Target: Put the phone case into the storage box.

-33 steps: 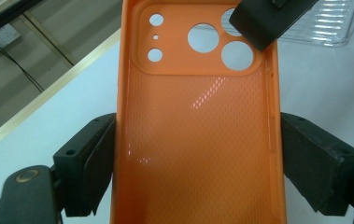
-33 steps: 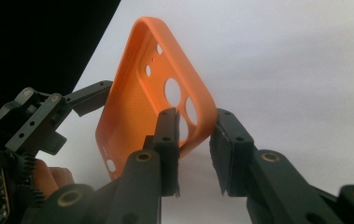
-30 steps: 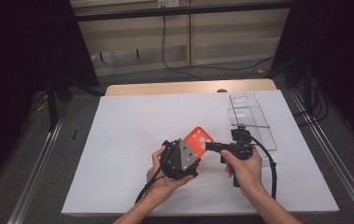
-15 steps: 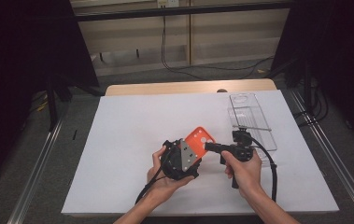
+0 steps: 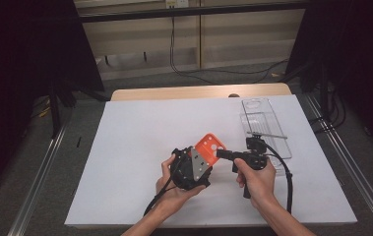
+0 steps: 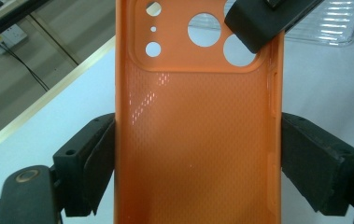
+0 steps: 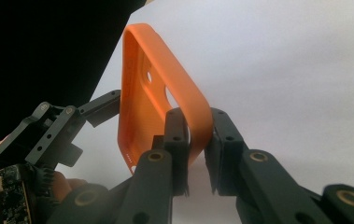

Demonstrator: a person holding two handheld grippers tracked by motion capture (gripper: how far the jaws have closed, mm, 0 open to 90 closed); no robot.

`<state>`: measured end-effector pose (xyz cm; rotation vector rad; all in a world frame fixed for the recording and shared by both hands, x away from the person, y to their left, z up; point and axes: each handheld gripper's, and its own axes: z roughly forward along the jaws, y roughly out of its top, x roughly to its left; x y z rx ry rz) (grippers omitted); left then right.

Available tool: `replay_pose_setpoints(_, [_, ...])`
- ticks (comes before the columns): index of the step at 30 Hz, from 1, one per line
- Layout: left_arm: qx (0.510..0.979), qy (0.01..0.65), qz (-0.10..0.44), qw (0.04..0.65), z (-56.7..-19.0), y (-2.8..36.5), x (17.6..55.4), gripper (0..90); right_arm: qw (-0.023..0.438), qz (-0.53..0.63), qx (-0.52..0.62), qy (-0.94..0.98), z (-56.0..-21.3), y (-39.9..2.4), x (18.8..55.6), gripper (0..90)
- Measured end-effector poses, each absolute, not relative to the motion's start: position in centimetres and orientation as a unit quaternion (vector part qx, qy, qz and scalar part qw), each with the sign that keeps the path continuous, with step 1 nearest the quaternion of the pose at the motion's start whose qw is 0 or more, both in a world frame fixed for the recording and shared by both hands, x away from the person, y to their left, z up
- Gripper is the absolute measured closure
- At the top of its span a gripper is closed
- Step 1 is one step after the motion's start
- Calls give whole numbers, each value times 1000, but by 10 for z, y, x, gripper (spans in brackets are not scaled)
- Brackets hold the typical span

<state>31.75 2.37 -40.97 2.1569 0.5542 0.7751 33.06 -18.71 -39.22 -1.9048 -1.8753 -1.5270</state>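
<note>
Orange silicone, dimpled on the inside, makes up the phone case [image 6: 198, 130] held up above the white counter [image 5: 139, 147] between the two grippers. In the left gripper view the left gripper [image 6: 198, 158] has its jaws spread wide across the case, one pad against each long edge, so the case sits clamped by its width with the camera cutouts at the far end. The right gripper [image 7: 195, 140] comes in from the side and has just been closing its jaws; in the right gripper view they now pinch the thin rim of the case at a rounded corner near the cutouts, nearly together with only the rim between them. In the high view the case stands tilted, its camera end raised and toward the far side, between the person's two hands.

Beyond the right hand a clear plastic tray [image 5: 265, 128] lies on the counter near its far right edge, well apart from the case. It seems to hold nothing but a thin grey strip lying across it, though glare makes that hard to confirm.
</note>
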Motion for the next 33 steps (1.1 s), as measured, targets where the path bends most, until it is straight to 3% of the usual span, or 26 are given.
replay_pose_setpoints(14, [835,226,295,405,-410,27,320,156,26,-511,-606,-609,-388,-187,330,812])
replay_pose_setpoints(28, [839,248,236,422,-411,35,331,63,24,-521,-599,-607,-381,-191,332,816])
replay_pose_setpoints(33, [832,242,202,456,-408,44,332,52,10,-521,-592,-615,-378,-193,332,816])
